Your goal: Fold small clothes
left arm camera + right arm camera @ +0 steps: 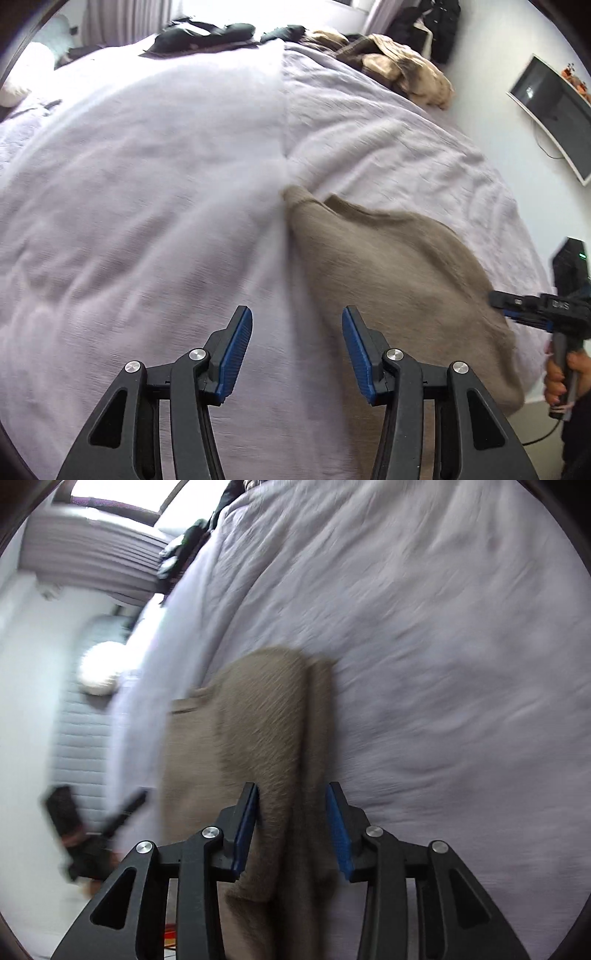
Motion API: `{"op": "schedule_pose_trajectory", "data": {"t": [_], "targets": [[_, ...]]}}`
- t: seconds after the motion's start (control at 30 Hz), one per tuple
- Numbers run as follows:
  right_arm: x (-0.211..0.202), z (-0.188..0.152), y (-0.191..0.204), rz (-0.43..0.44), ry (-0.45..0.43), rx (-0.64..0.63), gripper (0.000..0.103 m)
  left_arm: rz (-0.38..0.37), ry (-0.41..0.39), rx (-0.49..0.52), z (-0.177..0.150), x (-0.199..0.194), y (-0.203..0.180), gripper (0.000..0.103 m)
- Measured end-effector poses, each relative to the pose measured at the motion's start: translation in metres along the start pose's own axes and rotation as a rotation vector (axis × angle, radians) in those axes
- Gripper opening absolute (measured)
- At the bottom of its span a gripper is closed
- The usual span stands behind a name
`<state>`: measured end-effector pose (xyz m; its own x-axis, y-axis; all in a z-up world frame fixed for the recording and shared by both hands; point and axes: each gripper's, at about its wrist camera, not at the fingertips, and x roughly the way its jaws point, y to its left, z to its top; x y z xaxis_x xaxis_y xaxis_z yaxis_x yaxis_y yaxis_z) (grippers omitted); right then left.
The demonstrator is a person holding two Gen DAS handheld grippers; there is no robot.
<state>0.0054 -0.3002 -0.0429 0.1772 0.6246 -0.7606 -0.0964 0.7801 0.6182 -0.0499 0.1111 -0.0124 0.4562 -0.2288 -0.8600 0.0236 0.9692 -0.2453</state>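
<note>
A taupe knit garment [402, 266] lies on the pale lilac bed cover [166, 166], partly folded, reaching to the bed's near right edge. My left gripper [297, 350] is open and empty, hovering over the cover just left of the garment. My right gripper [291, 830] is open, its jaws standing either side of a raised fold of the same garment [258, 731] without pinching it. The right gripper also shows at the right edge of the left wrist view [532, 310], held in a hand. The left gripper shows blurred in the right wrist view [92, 830].
A heap of tan and dark clothes [399, 70] and black items [207, 35] lie at the far end of the bed. A monitor [554, 110] hangs on the right wall. A dark device [570, 266] stands beside the bed.
</note>
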Motion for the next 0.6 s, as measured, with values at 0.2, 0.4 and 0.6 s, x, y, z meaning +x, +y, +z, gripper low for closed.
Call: {"op": "schedule_pose_trajectory", "data": {"t": [0.2,0.4,0.6], "targets": [[-0.031,-0.002,0.033,0.059,-0.079,-0.075,0.025,0.01,-0.018,0.042,-0.007,-0.008,-0.016,0.052],[-0.023,-0.046,0.088,-0.061,-0.036,-0.334,0.025,-0.033,-0.001,0.125,-0.033,-0.007,-0.059,0.052],[0.002,-0.081,0.057,-0.181,-0.001,-0.314,0.02,-0.017,0.031,0.083,-0.066,0.007,-0.058,0.053]]}}
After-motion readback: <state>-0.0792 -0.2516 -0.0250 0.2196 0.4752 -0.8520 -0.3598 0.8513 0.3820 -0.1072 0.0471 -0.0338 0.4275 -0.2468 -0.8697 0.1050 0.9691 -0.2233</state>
